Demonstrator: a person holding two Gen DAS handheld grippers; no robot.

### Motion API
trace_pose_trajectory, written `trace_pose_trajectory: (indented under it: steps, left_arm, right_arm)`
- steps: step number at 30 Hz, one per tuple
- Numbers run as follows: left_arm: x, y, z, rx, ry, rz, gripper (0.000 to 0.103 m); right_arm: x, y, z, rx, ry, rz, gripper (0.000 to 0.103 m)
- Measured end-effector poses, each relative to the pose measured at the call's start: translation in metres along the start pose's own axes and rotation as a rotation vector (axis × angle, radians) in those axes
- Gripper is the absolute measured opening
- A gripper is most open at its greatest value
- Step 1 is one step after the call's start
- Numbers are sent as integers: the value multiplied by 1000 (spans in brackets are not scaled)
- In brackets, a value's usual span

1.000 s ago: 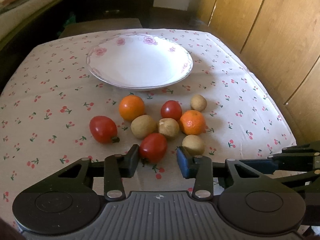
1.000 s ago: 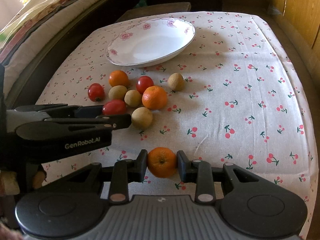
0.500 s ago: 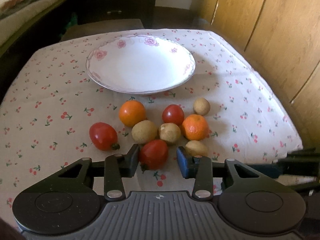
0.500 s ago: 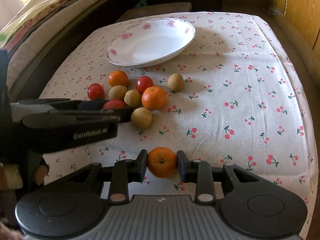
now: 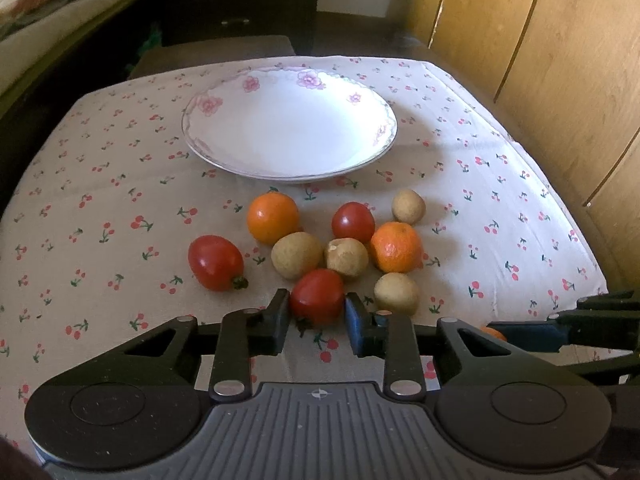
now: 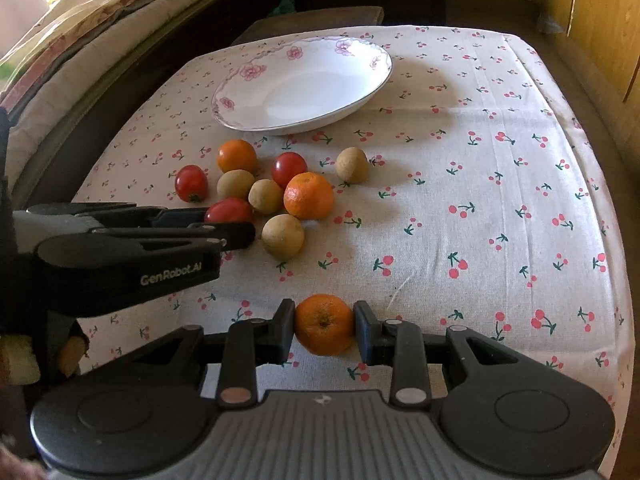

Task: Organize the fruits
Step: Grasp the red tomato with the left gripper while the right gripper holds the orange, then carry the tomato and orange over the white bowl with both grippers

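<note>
A white flowered plate (image 5: 385, 146) stands at the back of the cherry-print tablecloth (image 5: 100, 200). In front of it lies a cluster of oranges (image 5: 273, 218), red tomatoes (image 5: 216, 262) and small brown round fruits (image 5: 297, 255). My left gripper (image 5: 316, 314) is at the cluster's near edge. Its jaws are closing on the nearest red tomato (image 5: 317, 296), and both pads touch its sides. My right gripper (image 6: 324, 326) is shut on an orange (image 6: 324, 324) low over the cloth, nearer the front. The left gripper (image 6: 224, 228) reaches in from the left in the right wrist view.
A second orange (image 5: 396, 247), another tomato (image 5: 353, 222) and a brown fruit (image 5: 397, 294) lie close around the held tomato. Wooden panels (image 5: 540, 60) run along the right, and a bed with bedding (image 6: 80, 20) lies to the left. A dark cabinet (image 5: 240, 0) stands behind the table.
The left jaws have narrowed onto the red tomato, which before sat loosely between them. The right gripper and its orange have not moved.
</note>
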State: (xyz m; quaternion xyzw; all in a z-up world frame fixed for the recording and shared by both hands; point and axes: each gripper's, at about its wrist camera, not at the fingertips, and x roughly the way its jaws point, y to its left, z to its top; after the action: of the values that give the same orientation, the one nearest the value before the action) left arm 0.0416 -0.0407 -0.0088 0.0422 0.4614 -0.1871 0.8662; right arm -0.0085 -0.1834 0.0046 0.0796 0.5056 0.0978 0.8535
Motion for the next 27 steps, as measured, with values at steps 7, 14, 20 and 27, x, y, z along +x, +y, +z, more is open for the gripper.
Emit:
trace_pose_trajectory:
  steps: [7, 14, 20, 27]
  left_arm:
    - [-1, -6, -3, 29, 0, 27, 36]
    - [-8, -2, -7, -3, 18, 30, 35]
    - [-17, 3, -14, -37, 29, 23, 35]
    - [-29, -1, -14, -45, 12, -4, 35]
  right_arm:
    - [1, 1, 1, -3, 0, -5, 33]
    - [0, 0, 1, -2, -1, -15, 33]
    - [-3, -1, 1, 1, -8, -25, 33]
    - [-9, 3, 2, -9, -33, -25, 33]
